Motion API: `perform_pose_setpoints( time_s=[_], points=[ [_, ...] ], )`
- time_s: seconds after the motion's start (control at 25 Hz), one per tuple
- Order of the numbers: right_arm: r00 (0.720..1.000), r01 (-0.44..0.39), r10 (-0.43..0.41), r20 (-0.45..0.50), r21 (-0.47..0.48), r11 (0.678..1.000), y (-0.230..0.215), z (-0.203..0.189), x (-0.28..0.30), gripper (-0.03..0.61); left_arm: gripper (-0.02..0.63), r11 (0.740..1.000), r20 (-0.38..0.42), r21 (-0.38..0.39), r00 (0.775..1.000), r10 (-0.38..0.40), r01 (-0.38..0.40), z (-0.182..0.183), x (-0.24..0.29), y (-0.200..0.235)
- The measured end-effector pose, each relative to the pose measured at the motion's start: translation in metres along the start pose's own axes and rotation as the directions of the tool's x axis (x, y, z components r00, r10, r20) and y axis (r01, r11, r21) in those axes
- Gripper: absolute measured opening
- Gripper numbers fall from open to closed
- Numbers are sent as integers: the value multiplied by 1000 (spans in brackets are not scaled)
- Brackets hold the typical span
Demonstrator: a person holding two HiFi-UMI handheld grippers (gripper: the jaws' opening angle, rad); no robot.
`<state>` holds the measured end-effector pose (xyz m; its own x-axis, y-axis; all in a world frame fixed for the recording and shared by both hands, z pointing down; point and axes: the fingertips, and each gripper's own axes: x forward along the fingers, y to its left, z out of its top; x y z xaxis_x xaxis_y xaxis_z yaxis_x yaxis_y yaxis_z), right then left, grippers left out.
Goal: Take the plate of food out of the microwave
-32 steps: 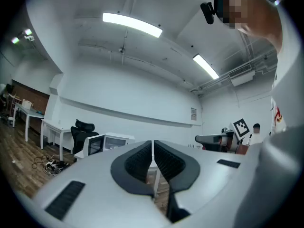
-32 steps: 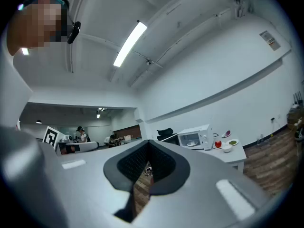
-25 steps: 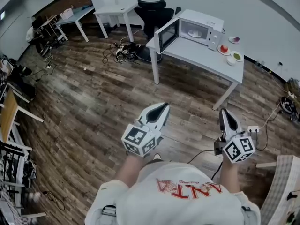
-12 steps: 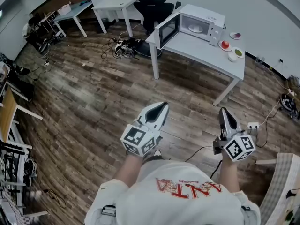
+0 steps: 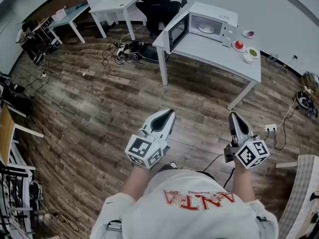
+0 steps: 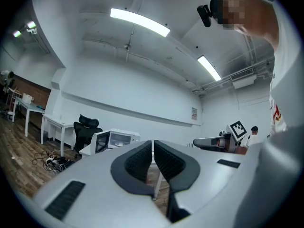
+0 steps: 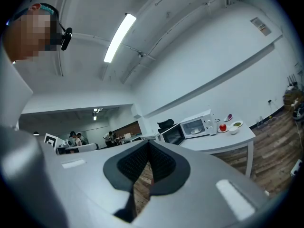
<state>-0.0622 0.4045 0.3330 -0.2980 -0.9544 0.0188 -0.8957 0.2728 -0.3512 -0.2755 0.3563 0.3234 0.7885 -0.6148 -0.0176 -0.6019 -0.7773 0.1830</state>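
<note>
Looking down over the brown wood-plank floor (image 5: 94, 98), we hold both tools level. Left tool (image 5: 168, 114): jaws closed together, nothing between them. Right tool (image 5: 233, 117): jaws likewise shut and empty. Well apart from both stands the white rectangular bench (image 5: 214, 51). On its left end is the white box-shaped microwave oven (image 5: 214, 14), door (image 5: 178, 31) open. The white plate of food (image 5: 205, 28) sits inside it. Just right of the oven is a small dish holding something red (image 5: 239, 45).

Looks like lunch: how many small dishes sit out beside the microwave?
4, right of the white microwave: a purplish dish rearmost, a red-fruit plate, a green-topped plate, a white bowl nearest.
</note>
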Motion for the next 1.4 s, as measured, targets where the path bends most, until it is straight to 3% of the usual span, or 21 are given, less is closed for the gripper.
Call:
perform_pose_setpoints(
  time_s=[0.24, 0.68, 1.0, 1.4],
  points=[
    [999, 22, -22, -32, -12, 1000, 22, -13, 30, -2, 21, 999, -19, -27, 1000, -20, 20, -6, -1, 40],
    [998, 24, -24, -59, -2, 1000, 4, -13, 78, -2, 21, 998, -8, -59, 1000, -30, 30, -7, 27, 73],
    [999, -13, 15, -51, 28, 1000, -48, 0, 125, -2, 21, 999, -15, -42, 1000, 4, -4, -4, 87, 91],
    [999, -28, 31, -40, 57, 998, -160, 44, 160, -2, 21, 1000, -18, -21, 1000, 21, -22, 4, 210, 81]
  ],
)
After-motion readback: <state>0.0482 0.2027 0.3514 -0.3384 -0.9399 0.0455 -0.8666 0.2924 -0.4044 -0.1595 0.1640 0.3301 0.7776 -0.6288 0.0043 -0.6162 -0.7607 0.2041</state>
